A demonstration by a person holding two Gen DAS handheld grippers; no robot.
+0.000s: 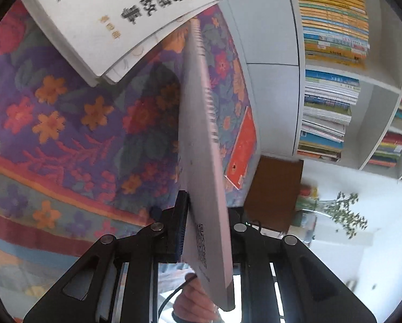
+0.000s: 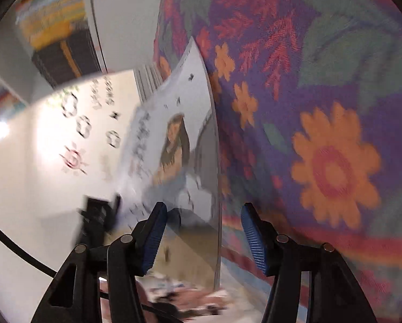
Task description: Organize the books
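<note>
Held book: a thin pale-grey softcover book (image 1: 201, 145) stands on edge between the left gripper's (image 1: 209, 231) jaws, which are clamped together on its lower corner, near the printed square code.
Same book, other side: in the right wrist view its glossy cover with a picture of a long-haired figure (image 2: 184, 161) runs up between the right gripper's (image 2: 203, 231) jaws; these stand apart, the left blue ribbed pad (image 2: 153, 239) at or just beside the cover, the right pad clear of it. The view is blurred, so I cannot tell whether the left pad touches.
Other books: beyond the left jaws, up and to their left, a white book with yellow and black lettering (image 1: 120, 18) lies on another white book; to the right of the held book a flat orange-red book (image 1: 242, 148) lies on the cloth.
Surface: a woven purple cloth with orange and red flowers and striped border (image 1: 66, 123) covers everything under both grippers.
Room: past the jaws to the right, a white shelf unit (image 1: 376, 80) packed with stacked books, a brown panel (image 1: 276, 191) below it, and a green leafy sprig (image 1: 346, 212) against a white wall.
Hand: part of a hand (image 1: 192, 298) shows below the held book, behind the left jaws.
</note>
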